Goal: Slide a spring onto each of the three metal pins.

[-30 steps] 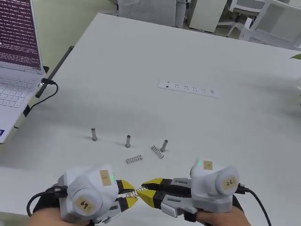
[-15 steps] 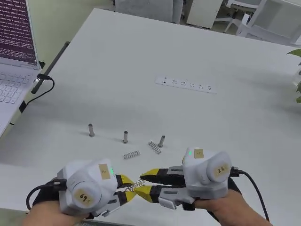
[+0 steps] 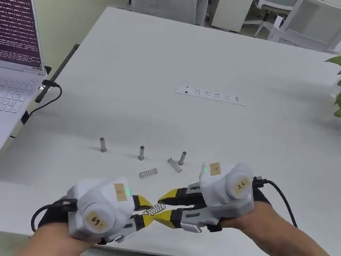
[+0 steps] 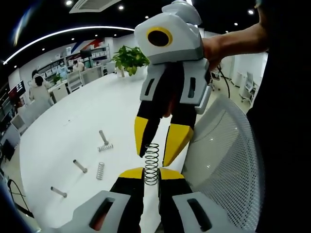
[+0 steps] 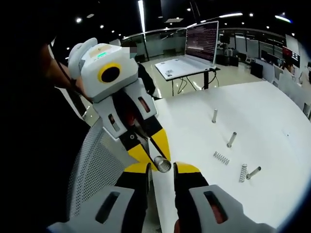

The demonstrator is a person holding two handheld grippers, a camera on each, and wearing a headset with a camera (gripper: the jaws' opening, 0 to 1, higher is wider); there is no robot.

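The right gripper (image 5: 163, 169) has edged up and in toward the left gripper (image 4: 151, 174). The left's jaws clamp one end of a thin coiled steel spring (image 4: 151, 160); the right's jaws stand parted around the other end. Two loose springs (image 3: 148, 173) lie bare on the white table (image 3: 160, 80) near three upright pins (image 3: 141, 153).

left pin (image 3: 103, 144), middle pin (image 3: 141, 153), right pin (image 3: 183, 158) in a row mid-table | loose spring (image 3: 148, 173) near of middle pin | second spring (image 3: 173, 165) just left of right pin | power strip (image 3: 210, 96) far | laptop (image 3: 13, 80) far left | third spring (image 3: 155, 209) at near edge, between left gripper (image 3: 145, 210) and right gripper (image 3: 165, 207)
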